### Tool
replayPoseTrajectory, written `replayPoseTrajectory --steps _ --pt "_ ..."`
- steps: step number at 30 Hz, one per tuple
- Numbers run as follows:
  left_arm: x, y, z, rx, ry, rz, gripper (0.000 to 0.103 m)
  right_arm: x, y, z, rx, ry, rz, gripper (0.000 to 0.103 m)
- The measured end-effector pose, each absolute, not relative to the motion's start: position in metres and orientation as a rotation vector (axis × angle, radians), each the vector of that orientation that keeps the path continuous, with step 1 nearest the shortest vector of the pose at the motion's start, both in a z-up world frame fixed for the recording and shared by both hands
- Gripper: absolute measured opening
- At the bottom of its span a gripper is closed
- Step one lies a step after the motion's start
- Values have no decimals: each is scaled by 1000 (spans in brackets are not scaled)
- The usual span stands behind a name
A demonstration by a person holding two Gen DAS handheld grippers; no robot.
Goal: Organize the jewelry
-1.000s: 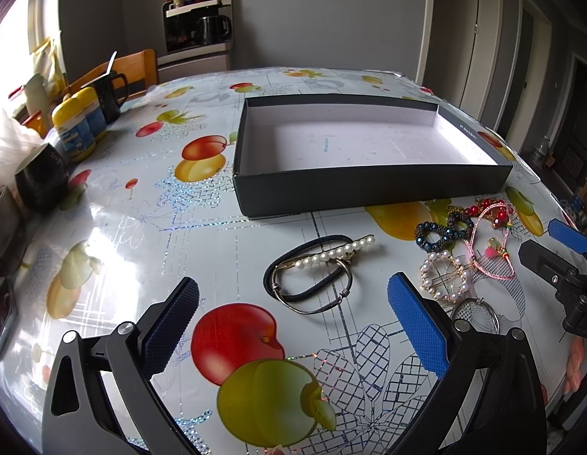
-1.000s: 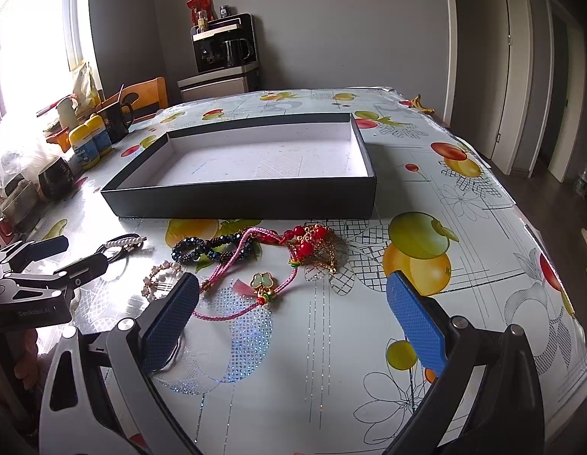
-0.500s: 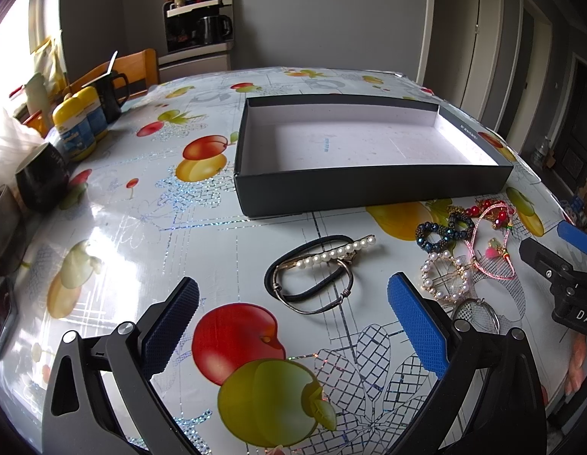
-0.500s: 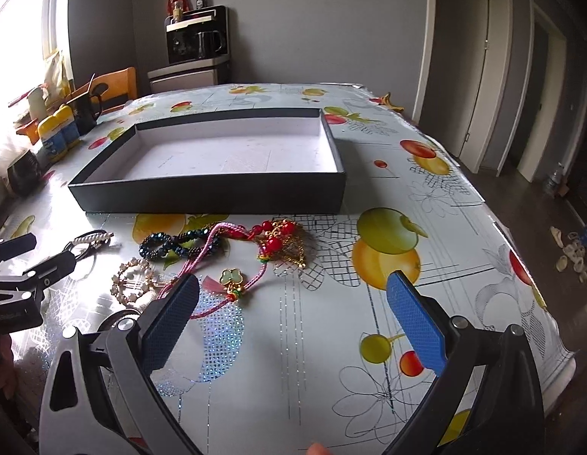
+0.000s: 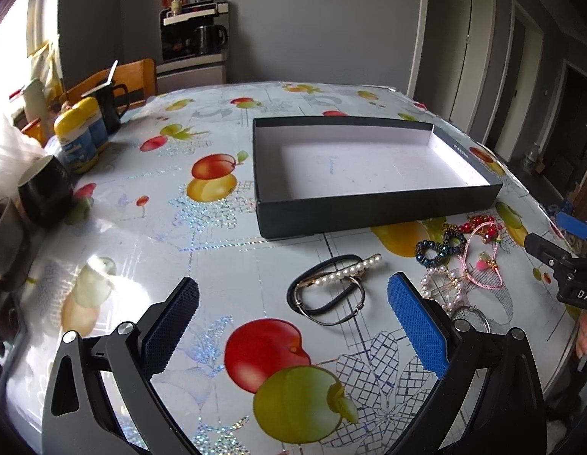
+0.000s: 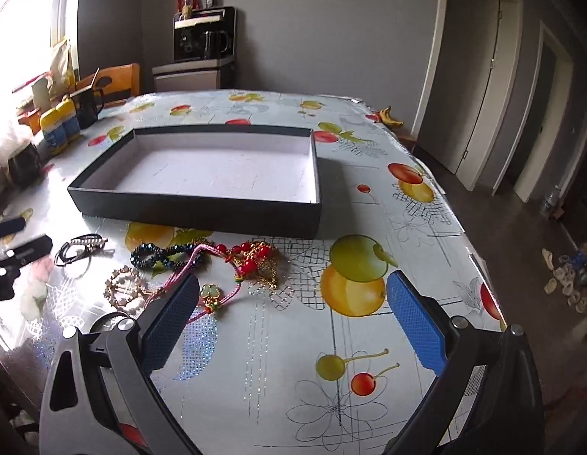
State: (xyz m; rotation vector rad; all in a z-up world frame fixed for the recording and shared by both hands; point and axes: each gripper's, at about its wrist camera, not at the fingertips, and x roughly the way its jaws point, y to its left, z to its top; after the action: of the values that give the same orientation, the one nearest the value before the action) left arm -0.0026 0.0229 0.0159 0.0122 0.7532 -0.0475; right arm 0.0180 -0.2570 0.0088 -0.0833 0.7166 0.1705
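Observation:
An empty black box [image 5: 369, 212] [image 6: 202, 212] with a white floor sits mid-table. In front of it lie a pearl hair clip [image 5: 348, 272] across a black hair tie [image 5: 323, 288] and a metal ring, a dark bead bracelet [image 5: 439, 248] [image 6: 164, 256], a pearl brooch [image 5: 443, 290] [image 6: 124, 288], a pink cord [image 5: 479, 265] [image 6: 202, 284] and red beads [image 6: 251, 256]. My left gripper [image 5: 293, 326] hangs open just short of the hair tie. Over bare cloth, right of the pile, my right gripper [image 6: 293, 320] stands open, its left finger [image 6: 168, 322] beside the pink cord.
A fruit-print cloth covers the table [image 5: 141, 250]. Yellow-lidded jars [image 5: 79, 132], a black mug [image 5: 111, 106] and dark cups [image 5: 44, 189] crowd the left edge. A wooden chair [image 5: 118, 79] and a coffee machine [image 5: 194, 34] stand behind. The table's right edge [image 6: 479, 265] drops to the floor.
The right gripper has swung rightwards and risen a little, so the jewelry pile now lies at its left finger. The left gripper has barely moved.

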Motion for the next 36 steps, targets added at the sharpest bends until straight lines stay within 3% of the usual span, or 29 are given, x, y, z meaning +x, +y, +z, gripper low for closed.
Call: replayPoseTrajectory --steps 4,8,18,20,22,36 --pt "1 23 15 30 783 -52 101 26 -246 3 -63 748 228 92" --pt "5 24 10 72 803 -32 101 40 -239 -3 -67 783 226 67" --pt "11 31 5 96 855 -63 101 52 -215 -16 -145 835 308 32" --pt "11 31 5 113 854 -66 101 54 -214 -17 -146 840 316 14" --pt "11 30 5 117 857 -76 100 54 -216 -15 -134 829 318 7" --pt "-22 -51 6 208 840 -431 98 27 -247 34 -6 691 357 6"
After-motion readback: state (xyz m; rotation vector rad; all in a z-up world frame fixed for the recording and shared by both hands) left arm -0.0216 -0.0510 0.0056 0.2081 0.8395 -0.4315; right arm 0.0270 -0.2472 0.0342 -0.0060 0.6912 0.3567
